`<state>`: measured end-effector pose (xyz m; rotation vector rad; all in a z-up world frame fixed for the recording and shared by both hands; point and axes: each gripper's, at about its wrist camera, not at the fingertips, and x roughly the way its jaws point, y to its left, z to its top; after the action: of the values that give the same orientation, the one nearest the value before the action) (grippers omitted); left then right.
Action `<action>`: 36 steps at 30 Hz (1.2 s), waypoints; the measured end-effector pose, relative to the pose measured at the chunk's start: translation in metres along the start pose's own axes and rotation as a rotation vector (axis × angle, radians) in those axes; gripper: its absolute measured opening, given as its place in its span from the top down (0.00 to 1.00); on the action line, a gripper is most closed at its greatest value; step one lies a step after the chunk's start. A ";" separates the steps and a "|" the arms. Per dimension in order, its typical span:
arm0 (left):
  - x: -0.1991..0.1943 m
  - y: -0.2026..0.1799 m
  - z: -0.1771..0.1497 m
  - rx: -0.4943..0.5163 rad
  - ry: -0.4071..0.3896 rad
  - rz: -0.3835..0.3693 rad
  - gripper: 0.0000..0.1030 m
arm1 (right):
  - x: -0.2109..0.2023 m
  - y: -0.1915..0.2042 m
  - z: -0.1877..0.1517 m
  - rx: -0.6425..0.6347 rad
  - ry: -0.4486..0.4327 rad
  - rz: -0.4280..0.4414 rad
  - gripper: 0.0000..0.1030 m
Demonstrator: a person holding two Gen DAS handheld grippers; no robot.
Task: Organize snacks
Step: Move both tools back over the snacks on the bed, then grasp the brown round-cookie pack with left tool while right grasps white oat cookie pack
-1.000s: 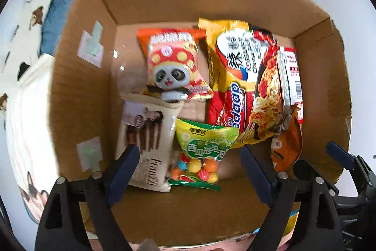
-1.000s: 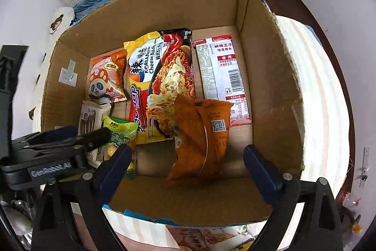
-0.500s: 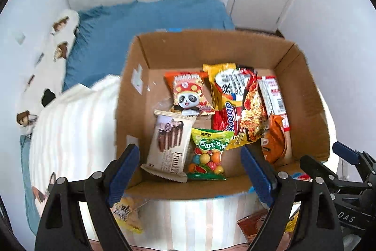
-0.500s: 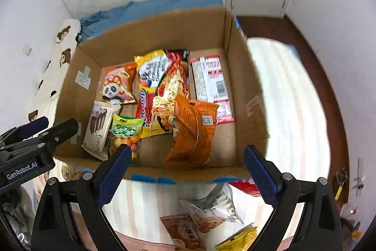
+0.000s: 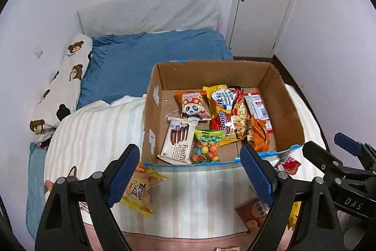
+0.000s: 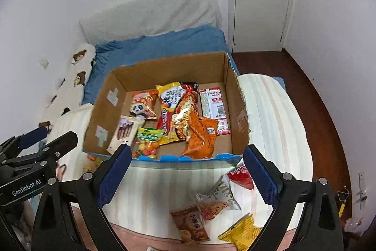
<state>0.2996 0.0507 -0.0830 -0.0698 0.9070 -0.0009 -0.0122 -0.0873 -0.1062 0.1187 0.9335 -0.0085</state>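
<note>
Six bright snack packets lie flat inside the cardboard box.

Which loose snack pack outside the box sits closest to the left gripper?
The yellow pack, beside the left gripper's left finger; the other loose packs lie off to the right.

The left gripper points steeply downward, its blue-padded jaws spread wide with nothing between them. The right gripper tilts down alongside it, jaws likewise apart and empty.
</note>
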 end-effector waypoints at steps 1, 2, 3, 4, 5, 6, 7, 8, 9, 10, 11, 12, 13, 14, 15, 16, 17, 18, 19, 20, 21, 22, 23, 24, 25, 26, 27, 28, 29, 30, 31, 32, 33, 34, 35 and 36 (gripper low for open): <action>-0.003 0.000 -0.002 0.001 -0.005 0.002 0.15 | -0.005 0.000 -0.003 0.005 -0.003 0.011 0.05; -0.007 0.001 -0.005 0.001 -0.008 0.007 0.15 | -0.011 -0.002 -0.007 0.014 -0.001 0.034 0.05; -0.011 0.003 -0.009 -0.001 -0.010 0.007 0.15 | -0.014 -0.003 -0.010 0.019 0.002 0.044 0.05; -0.015 0.004 -0.015 -0.003 -0.009 0.007 0.15 | -0.017 -0.004 -0.015 0.026 0.009 0.052 0.05; -0.018 0.005 -0.022 -0.003 -0.004 0.011 0.15 | -0.019 -0.008 -0.024 0.034 0.025 0.060 0.05; -0.019 0.005 -0.028 -0.002 0.004 0.013 0.15 | -0.020 -0.009 -0.030 0.042 0.035 0.065 0.05; -0.018 0.005 -0.038 0.003 0.021 0.010 0.15 | -0.019 -0.013 -0.039 0.055 0.052 0.077 0.05; -0.016 0.004 -0.050 0.013 0.044 0.007 0.15 | -0.017 -0.019 -0.050 0.071 0.074 0.098 0.05; -0.013 0.003 -0.059 0.022 0.067 0.009 0.15 | -0.014 -0.024 -0.060 0.082 0.093 0.115 0.11; -0.006 0.001 -0.074 0.033 0.106 0.007 0.15 | -0.009 -0.028 -0.070 0.088 0.118 0.123 0.20; 0.003 -0.002 -0.089 0.044 0.152 -0.008 0.15 | -0.004 -0.033 -0.083 0.093 0.157 0.121 0.34; 0.011 -0.005 -0.099 0.046 0.192 -0.019 0.15 | 0.000 -0.038 -0.094 0.112 0.183 0.123 0.34; 0.026 -0.008 -0.116 0.037 0.264 -0.041 0.15 | 0.004 -0.047 -0.108 0.148 0.202 0.130 0.34; 0.033 -0.011 -0.125 0.030 0.302 -0.059 0.15 | 0.008 -0.054 -0.118 0.172 0.220 0.129 0.34; 0.044 -0.014 -0.135 0.015 0.349 -0.087 0.15 | 0.012 -0.061 -0.127 0.194 0.237 0.125 0.34; 0.056 -0.020 -0.144 -0.006 0.400 -0.118 0.15 | 0.016 -0.071 -0.138 0.249 0.256 0.117 0.34; 0.063 -0.024 -0.149 -0.014 0.425 -0.133 0.15 | 0.019 -0.082 -0.146 0.295 0.268 0.119 0.34; 0.072 -0.030 -0.153 -0.027 0.454 -0.155 0.15 | 0.023 -0.094 -0.154 0.345 0.282 0.116 0.34; 0.083 -0.037 -0.155 -0.041 0.487 -0.164 0.15 | 0.026 -0.105 -0.161 0.385 0.294 0.113 0.34; 0.093 -0.045 -0.155 -0.058 0.520 -0.183 0.17 | 0.029 -0.115 -0.166 0.418 0.304 0.113 0.34; 0.100 -0.051 -0.155 -0.068 0.540 -0.205 0.17 | 0.032 -0.123 -0.168 0.445 0.311 0.112 0.34; 0.110 -0.060 -0.154 -0.074 0.565 -0.214 0.17 | 0.034 -0.132 -0.173 0.469 0.317 0.107 0.34; 0.121 -0.069 -0.152 -0.083 0.585 -0.224 0.17 | 0.037 -0.141 -0.177 0.490 0.324 0.099 0.34; 0.129 -0.074 -0.152 -0.087 0.599 -0.230 0.17 | 0.040 -0.149 -0.177 0.502 0.332 0.090 0.33; 0.140 -0.083 -0.150 -0.090 0.620 -0.229 0.17 | 0.043 -0.153 -0.178 0.497 0.342 0.081 0.33; 0.149 -0.089 -0.149 -0.094 0.634 -0.232 0.17 | 0.045 -0.156 -0.179 0.488 0.351 0.077 0.33; 0.159 -0.096 -0.149 -0.092 0.650 -0.228 0.17 | 0.046 -0.158 -0.178 0.491 0.356 0.075 0.33; 0.169 -0.103 -0.149 -0.089 0.671 -0.218 0.17 | 0.046 -0.163 -0.178 0.504 0.360 0.083 0.33; 0.178 -0.108 -0.150 -0.088 0.685 -0.211 0.17 | 0.049 -0.166 -0.176 0.519 0.366 0.105 0.33; 0.185 -0.113 -0.151 -0.085 0.696 -0.199 0.17 | 0.050 -0.167 -0.174 0.527 0.368 0.114 0.33; 0.192 -0.116 -0.153 -0.083 0.709 -0.184 0.17 | 0.052 -0.168 -0.170 0.541 0.370 0.133 0.33; 0.195 -0.118 -0.155 -0.088 0.710 -0.179 0.24 | 0.054 -0.169 -0.165 0.557 0.366 0.157 0.33; 0.194 -0.118 -0.156 -0.089 0.693 -0.172 0.29 | 0.058 -0.168 -0.158 0.567 0.365 0.177 0.33; 0.192 -0.118 -0.157 -0.078 0.680 -0.162 0.40 | 0.062 -0.166 -0.153 0.578 0.369 0.193 0.33; 0.188 -0.118 -0.159 -0.054 0.667 -0.158 0.42 | 0.067 -0.163 -0.149 0.585 0.371 0.206 0.33; 0.185 -0.117 -0.161 -0.038 0.661 -0.153 0.42 | 0.071 -0.160 -0.145 0.588 0.374 0.216 0.33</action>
<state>0.2908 -0.0812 -0.3201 -0.1810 1.5606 -0.1574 -0.0953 -0.2275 -0.2648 0.7875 1.2661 -0.0626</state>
